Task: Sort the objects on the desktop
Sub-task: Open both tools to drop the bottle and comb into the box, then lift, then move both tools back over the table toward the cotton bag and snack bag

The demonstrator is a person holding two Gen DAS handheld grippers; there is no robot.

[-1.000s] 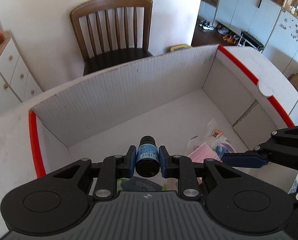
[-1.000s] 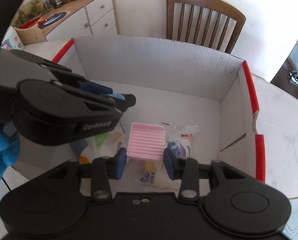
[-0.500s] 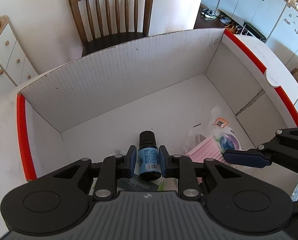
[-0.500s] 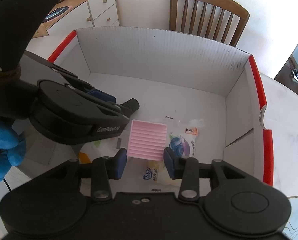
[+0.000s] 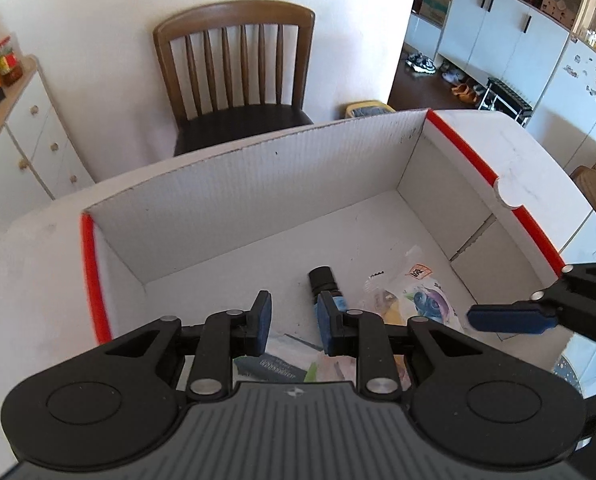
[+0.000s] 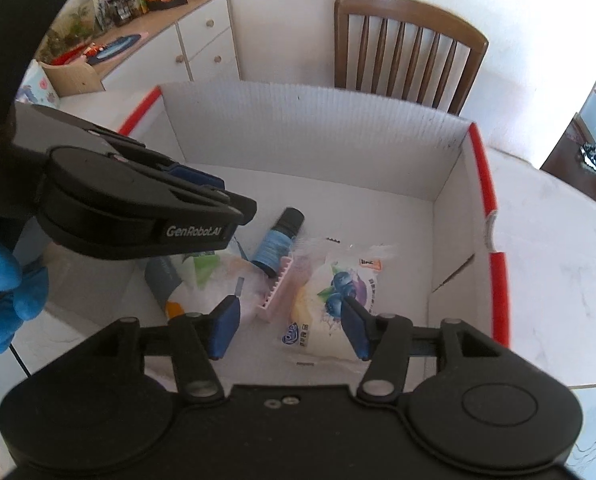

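Observation:
A small dark bottle with a blue label lies on its side on the floor of a white cardboard box with red edges. It rests against a pink ridged tray. My left gripper is open and empty above the box's near left; it also shows in the right wrist view. My right gripper is open and empty over a blueberry snack packet.
Other packets and a dark booklet lie in the box's near part. A wooden chair stands behind the box. A white cabinet with jars and snacks is at the left. The box sits on a white table.
My left gripper opened and let go of the bottle, which now lies in the box. My right gripper opened wider and the pink tray now lies tilted on its edge.

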